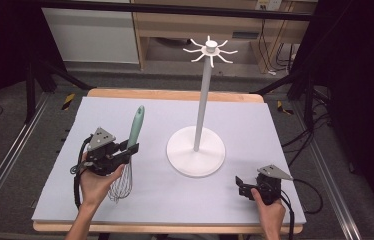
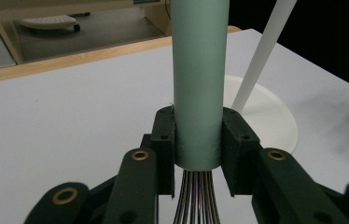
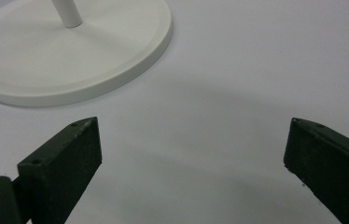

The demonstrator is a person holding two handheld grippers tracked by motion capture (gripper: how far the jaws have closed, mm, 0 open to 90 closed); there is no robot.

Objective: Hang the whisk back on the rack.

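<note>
Mint-green whisk (image 1: 134, 131) stood clamped by its handle in the left gripper (image 1: 125, 152), ready for hanging on the rack (image 1: 208, 50) at 1 o'clock, while the right gripper (image 1: 245, 188) idled wide open.

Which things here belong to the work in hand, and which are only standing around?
In the work:
- whisk, clamped in the left tool
- white hook stand

Around:
- right tool, open, holding nothing
- wooden shelf behind the table
</note>
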